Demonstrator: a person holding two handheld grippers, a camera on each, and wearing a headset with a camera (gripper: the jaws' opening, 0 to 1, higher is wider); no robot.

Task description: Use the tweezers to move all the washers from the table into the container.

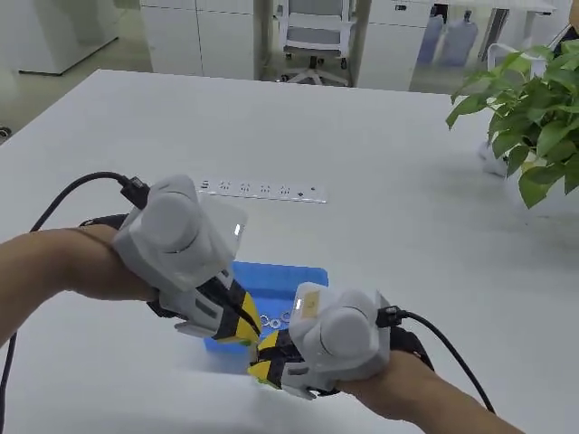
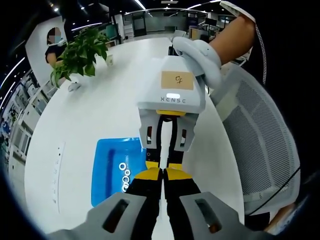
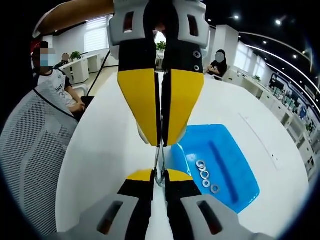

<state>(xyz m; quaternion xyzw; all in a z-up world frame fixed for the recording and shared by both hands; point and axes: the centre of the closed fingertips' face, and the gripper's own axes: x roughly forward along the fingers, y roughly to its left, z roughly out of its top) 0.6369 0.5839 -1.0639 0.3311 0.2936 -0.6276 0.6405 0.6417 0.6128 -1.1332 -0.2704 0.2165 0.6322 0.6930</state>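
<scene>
My left gripper [image 1: 246, 327] and my right gripper [image 1: 264, 357] meet tip to tip at the near edge of a blue tray [image 1: 285, 276]. In the left gripper view my left gripper [image 2: 162, 172] is shut on thin metal tweezers [image 2: 162, 147], which run up into the right gripper's shut jaws. In the right gripper view my right gripper [image 3: 158, 176] holds the same tweezers [image 3: 159, 160], with the left gripper's yellow fingers [image 3: 140, 100] clamped on them from above. Several washers [image 1: 271, 321] lie in a row inside the tray [image 3: 230, 160].
A flush power strip [image 1: 262, 190] is set in the white table beyond the tray. A potted plant [image 1: 534, 108] stands at the far right. A mesh chair [image 2: 260, 150] is beside the table, an office chair [image 1: 312, 32] beyond its far edge. People sit in the background.
</scene>
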